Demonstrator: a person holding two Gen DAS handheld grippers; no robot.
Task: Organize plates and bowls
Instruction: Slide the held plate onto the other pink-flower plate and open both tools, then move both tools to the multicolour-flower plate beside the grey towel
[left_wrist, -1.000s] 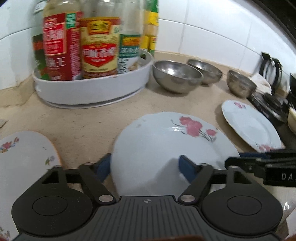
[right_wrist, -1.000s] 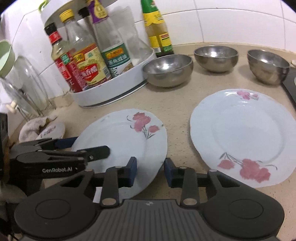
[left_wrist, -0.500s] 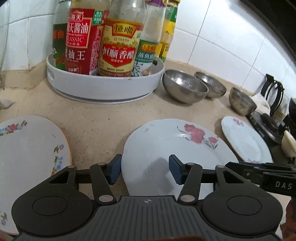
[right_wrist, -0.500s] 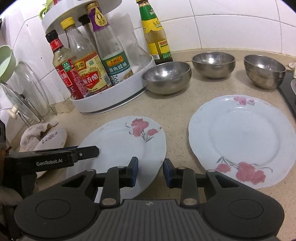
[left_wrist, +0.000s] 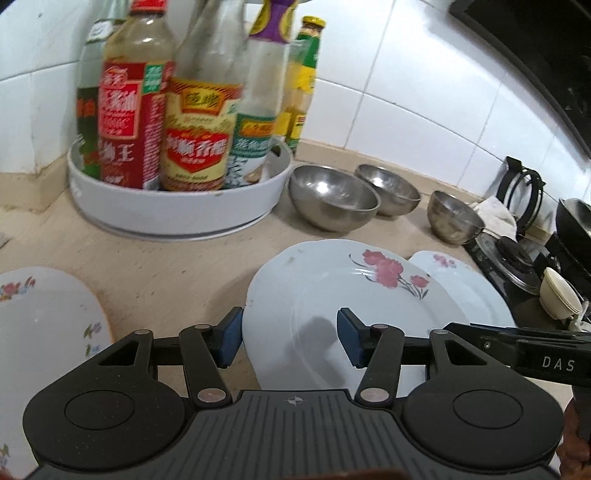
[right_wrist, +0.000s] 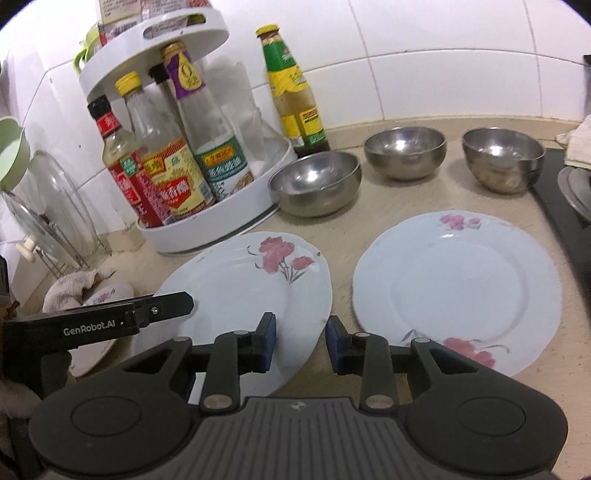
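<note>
White rose-printed middle plate (left_wrist: 343, 295) is lying flat on the counter (left_wrist: 166, 266), its near-left rim sitting between the parted, empty fingers of the left gripper (left_wrist: 290, 341). Right gripper (right_wrist: 301, 343), narrowly open and empty, is straddling its near-right rim; second plate (right_wrist: 458, 291) is waiting rightward.

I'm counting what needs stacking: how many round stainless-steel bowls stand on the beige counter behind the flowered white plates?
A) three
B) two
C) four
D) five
A: the right wrist view shows three round steel bowls in a row, the first beside the white bottle turntable, the second and the third farther right.
</note>
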